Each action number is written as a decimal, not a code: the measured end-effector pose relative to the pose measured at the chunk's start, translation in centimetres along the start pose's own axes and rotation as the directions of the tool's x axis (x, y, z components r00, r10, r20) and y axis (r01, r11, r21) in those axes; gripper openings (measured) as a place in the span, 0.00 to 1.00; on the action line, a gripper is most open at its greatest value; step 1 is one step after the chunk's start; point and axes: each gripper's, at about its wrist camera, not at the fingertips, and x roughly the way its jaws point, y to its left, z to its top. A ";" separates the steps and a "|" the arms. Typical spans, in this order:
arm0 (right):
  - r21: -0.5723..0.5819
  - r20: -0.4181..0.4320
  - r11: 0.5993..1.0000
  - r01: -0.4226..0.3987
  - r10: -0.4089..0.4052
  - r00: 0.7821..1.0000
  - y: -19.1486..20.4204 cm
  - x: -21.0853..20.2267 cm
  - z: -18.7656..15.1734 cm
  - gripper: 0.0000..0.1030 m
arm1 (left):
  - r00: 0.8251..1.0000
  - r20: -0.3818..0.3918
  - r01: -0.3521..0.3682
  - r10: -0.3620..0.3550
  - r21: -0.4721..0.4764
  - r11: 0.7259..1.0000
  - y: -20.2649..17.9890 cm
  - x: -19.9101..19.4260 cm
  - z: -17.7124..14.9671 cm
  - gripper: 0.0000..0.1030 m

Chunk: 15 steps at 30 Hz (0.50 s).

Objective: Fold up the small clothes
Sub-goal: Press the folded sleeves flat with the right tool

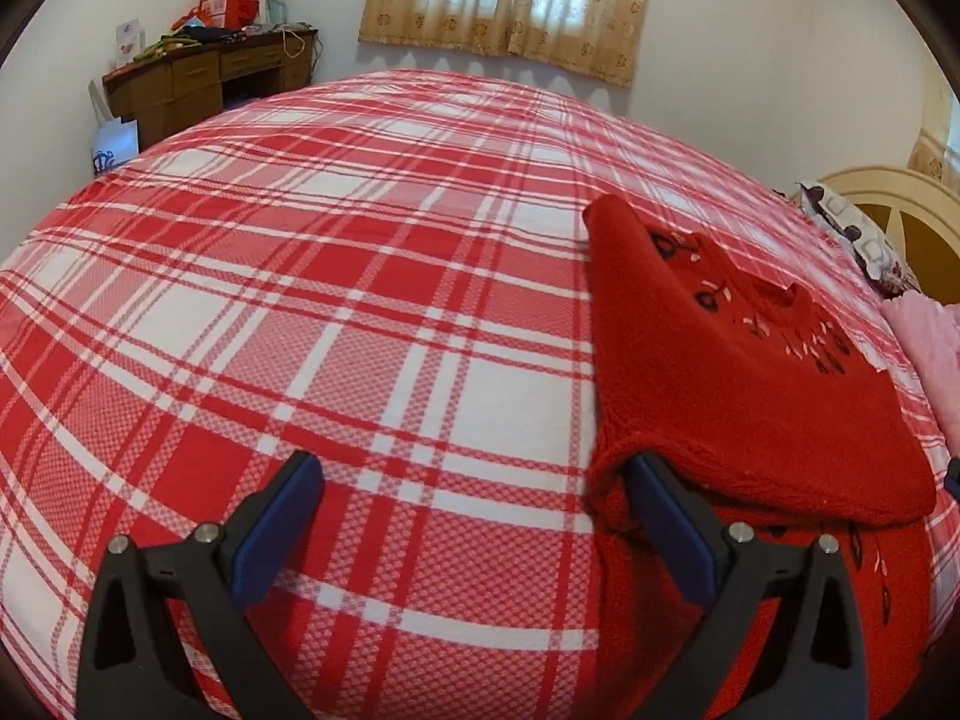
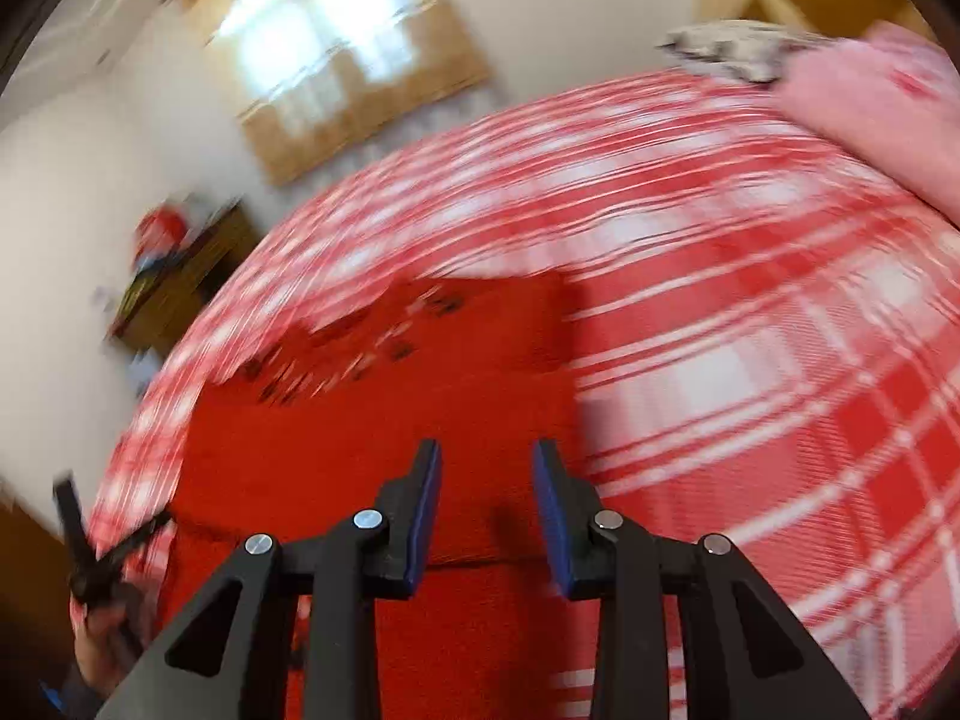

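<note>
A red knitted sweater [image 1: 738, 372] with dark and white pattern marks lies folded over itself on the red-and-white plaid bed cover [image 1: 312, 300], at the right in the left wrist view. My left gripper [image 1: 474, 468] is wide open low over the cover; its right fingertip [image 1: 651, 480] sits at the near left corner of the sweater's folded edge, with nothing between the pads. The right wrist view is blurred. There, my right gripper [image 2: 486, 456] hovers over the sweater [image 2: 372, 420], its blue pads apart and nothing pinched between them.
A brown desk [image 1: 198, 78] piled with boxes stands by the far wall, beside a curtained window [image 1: 510, 0]. A patterned pillow [image 1: 858, 234], pink fabric [image 1: 930, 348] and a cream headboard [image 1: 900, 192] are at the right. A person's hand [image 2: 102, 630] shows at the lower left.
</note>
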 end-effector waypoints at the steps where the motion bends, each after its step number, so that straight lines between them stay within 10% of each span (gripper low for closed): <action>1: -0.036 -0.035 0.999 -0.009 0.008 0.999 1.0 0.7 0.0 0.32 | 1.000 -0.002 -0.003 0.003 0.005 1.000 -0.1 0.0 0.0 1.00; 10: -0.210 -0.047 0.978 -0.020 0.010 0.999 5.6 2.5 0.9 0.32 | 0.982 0.178 -0.079 0.071 0.037 0.996 0.0 -5.8 0.2 1.00; 15: -0.223 -0.124 0.974 -0.027 -0.001 0.992 6.8 5.9 0.1 0.32 | 0.989 0.148 -0.033 0.013 0.133 0.991 -3.8 -3.7 2.2 1.00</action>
